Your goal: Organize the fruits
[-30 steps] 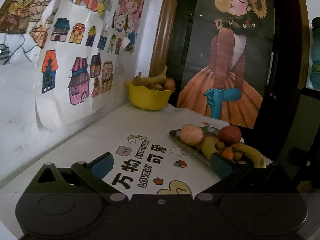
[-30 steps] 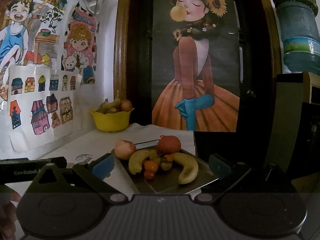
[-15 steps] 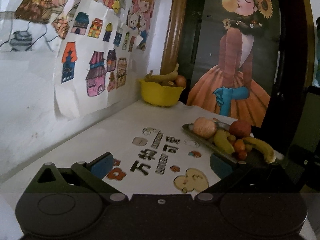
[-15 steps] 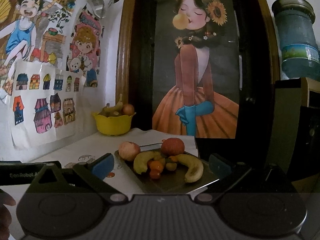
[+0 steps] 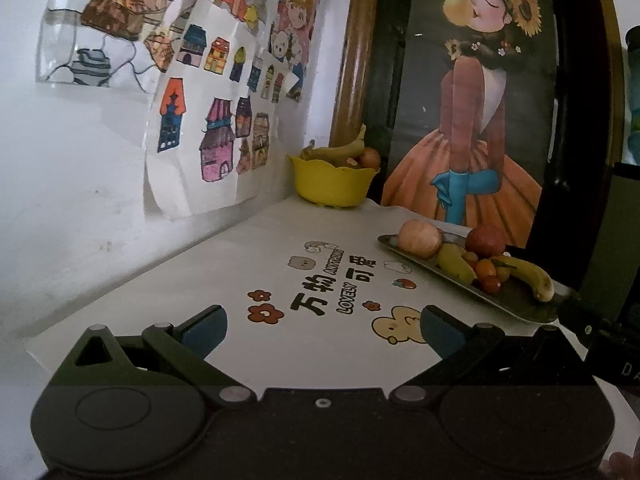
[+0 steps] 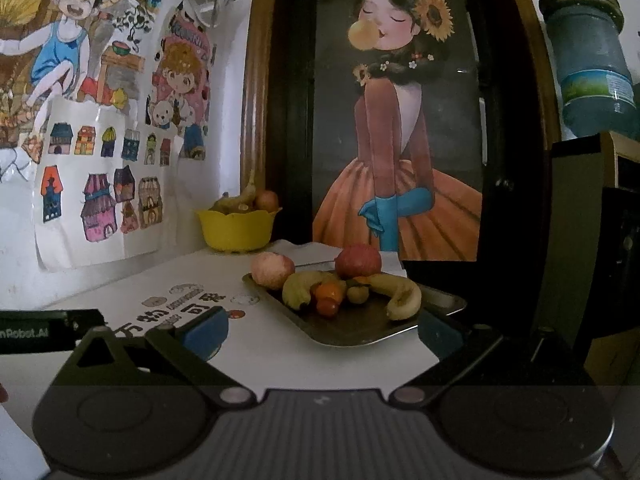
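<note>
A dark metal tray (image 6: pixel 440 300) at the table's right edge holds a pale apple (image 6: pixel 273 270), a red apple (image 6: pixel 357 261), two bananas (image 6: pixel 402 294) and several small orange and red fruits (image 6: pixel 329 298). The tray also shows in the left wrist view (image 5: pixel 516 308). A yellow bowl (image 5: pixel 332 182) with a banana and a round fruit stands in the back corner. My left gripper (image 5: pixel 323 326) is open and empty above the printed cloth. My right gripper (image 6: pixel 323 330) is open and empty just in front of the tray.
The white cloth (image 5: pixel 224 276) with printed characters covers the table. A wall with children's drawings (image 5: pixel 208 120) runs along the left. A framed picture of a girl (image 6: pixel 392 120) stands behind the table. A water jug (image 6: pixel 592 60) and dark furniture stand at the right.
Both grippers have drawn back from the tray and bowl. The left view now shows more cloth in front. Fruits have not moved.
</note>
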A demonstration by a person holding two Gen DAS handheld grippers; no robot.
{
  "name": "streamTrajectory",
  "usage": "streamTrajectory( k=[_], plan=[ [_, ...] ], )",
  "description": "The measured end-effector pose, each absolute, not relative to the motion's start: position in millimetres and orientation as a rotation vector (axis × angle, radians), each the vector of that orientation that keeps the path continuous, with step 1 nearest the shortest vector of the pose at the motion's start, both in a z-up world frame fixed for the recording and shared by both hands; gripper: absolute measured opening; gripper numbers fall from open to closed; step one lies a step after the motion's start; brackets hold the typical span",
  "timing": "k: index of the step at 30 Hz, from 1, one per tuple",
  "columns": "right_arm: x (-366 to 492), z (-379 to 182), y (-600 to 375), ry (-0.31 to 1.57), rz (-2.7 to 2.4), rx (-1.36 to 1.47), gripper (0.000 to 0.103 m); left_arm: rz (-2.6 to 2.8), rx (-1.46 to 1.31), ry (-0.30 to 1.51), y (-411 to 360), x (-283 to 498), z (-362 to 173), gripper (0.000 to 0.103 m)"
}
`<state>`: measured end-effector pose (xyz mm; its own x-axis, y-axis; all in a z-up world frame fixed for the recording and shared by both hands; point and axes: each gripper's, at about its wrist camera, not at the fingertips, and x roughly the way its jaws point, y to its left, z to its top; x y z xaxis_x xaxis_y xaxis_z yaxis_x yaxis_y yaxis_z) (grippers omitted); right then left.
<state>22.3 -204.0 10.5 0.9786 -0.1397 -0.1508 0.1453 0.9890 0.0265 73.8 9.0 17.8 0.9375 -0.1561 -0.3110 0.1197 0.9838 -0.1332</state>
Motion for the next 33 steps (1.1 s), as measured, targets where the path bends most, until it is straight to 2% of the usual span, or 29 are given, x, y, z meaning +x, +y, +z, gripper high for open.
streamTrajectory(
  k=[33],
  plan=[
    [13.0, -4.3, -205.8, 0.168, -0.104, 0.096, 0.103, -0.102, -0.133, 0.339, 14.9, 63.7, 7.1, 0.102]
  ],
)
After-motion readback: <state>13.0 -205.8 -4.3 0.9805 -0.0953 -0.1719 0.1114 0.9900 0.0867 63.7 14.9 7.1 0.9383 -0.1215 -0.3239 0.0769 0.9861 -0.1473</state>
